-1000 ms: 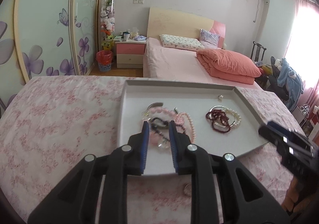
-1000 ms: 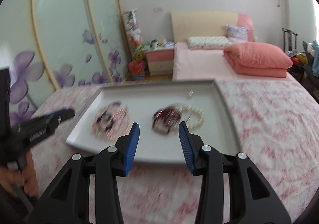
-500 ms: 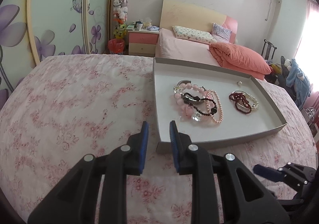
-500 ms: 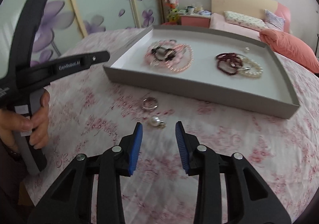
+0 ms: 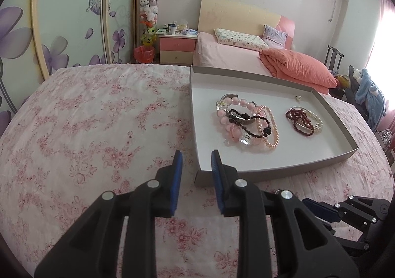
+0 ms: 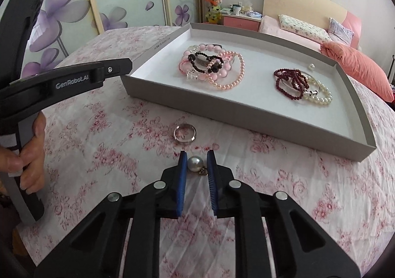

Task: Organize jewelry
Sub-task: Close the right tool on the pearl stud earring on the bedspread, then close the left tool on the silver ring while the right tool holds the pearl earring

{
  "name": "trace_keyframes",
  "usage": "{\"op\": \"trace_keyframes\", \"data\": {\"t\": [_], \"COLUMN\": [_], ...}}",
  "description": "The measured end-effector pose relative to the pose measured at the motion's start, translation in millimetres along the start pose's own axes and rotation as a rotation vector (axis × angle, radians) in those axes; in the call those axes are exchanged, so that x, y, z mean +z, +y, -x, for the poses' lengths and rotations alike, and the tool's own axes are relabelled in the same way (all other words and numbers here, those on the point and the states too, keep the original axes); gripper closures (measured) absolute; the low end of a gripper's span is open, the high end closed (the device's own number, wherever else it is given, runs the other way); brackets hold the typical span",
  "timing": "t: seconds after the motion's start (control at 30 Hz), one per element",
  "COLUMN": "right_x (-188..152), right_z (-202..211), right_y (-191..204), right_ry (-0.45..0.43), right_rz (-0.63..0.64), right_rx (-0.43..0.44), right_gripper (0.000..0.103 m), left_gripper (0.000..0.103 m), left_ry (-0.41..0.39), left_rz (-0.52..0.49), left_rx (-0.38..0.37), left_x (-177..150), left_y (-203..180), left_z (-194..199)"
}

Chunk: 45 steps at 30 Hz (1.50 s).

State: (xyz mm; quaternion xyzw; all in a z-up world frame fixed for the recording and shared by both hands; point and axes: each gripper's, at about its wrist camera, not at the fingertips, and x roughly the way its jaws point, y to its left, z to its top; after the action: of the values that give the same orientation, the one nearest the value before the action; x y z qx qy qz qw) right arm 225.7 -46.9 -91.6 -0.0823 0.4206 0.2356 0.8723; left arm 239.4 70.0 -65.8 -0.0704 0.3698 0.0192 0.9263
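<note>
A pearl earring (image 6: 194, 163) lies on the flowered pink cloth (image 6: 103, 134), near the front wall of the tray (image 6: 246, 111). It sits between the blue pads of the right gripper (image 6: 195, 163), whose jaws have just been closing. The left pad touches the pearl; a small gold fitting on the pearl's right side reaches toward the right pad, and whether that pad presses on it I cannot tell. The earring rests on the cloth, not lifted.

Just beyond it, nearer the tray, a silver ring (image 6: 185, 132) lies flat on the cloth.

Inside the grey tray are 2 heaps. On the left, pink bead bracelets (image 6: 212, 68) tangle with a black bead strand. On the right, a dark red bead strand (image 6: 288, 82) overlaps a white pearl bracelet (image 6: 321, 96). 1 small loose pearl (image 6: 311, 66) sits by the far wall.

The left gripper (image 5: 196, 161) hovers over the tray's near left corner (image 5: 197, 174) with its jaws a narrow gap apart and nothing between them. A hand (image 6: 30, 154) grips its handle at the left edge of the right wrist view.
</note>
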Motion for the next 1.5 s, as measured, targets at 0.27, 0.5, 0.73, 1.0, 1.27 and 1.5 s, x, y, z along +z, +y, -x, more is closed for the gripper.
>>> {"op": "trace_keyframes", "data": {"t": [0.27, 0.5, 0.73, 1.0, 1.27, 1.5], "right_x": [-16.9, -32.8, -44.6, -44.4, -45.2, -45.4], "right_z": [14.9, 28.1, 34.0, 34.5, 35.3, 36.0], "right_y": [-30.4, -84.4, -102.8, -103.6, -106.7, -108.1], "right_ry": [0.003, -0.005, -0.005, -0.005, -0.008, -0.010], "right_rz": [-0.070, -0.213, -0.268, -0.266, -0.282, -0.289], "right_rx": [-0.095, -0.255, -0.302, -0.305, -0.286, -0.277], "right_gripper": [0.087, 0.087, 0.087, 0.087, 0.087, 0.087], "left_gripper": [0.077, 0.073, 0.073, 0.066, 0.058, 0.057], "left_ry": [0.005, -0.020, -0.049, 0.024, 0.107, 0.170], "left_rz": [-0.025, -0.027, -0.027, -0.120, -0.183, -0.203], "left_rx": [-0.018, -0.005, -0.021, -0.099, -0.132, -0.082], "left_x": [-3.6, -8.2, -15.3, -27.6, -41.0, -41.6], "left_y": [-10.5, -18.7, -28.3, -65.1, -85.9, -99.9], "left_z": [1.6, 14.0, 36.0, 27.8, 9.3, -17.2]}}
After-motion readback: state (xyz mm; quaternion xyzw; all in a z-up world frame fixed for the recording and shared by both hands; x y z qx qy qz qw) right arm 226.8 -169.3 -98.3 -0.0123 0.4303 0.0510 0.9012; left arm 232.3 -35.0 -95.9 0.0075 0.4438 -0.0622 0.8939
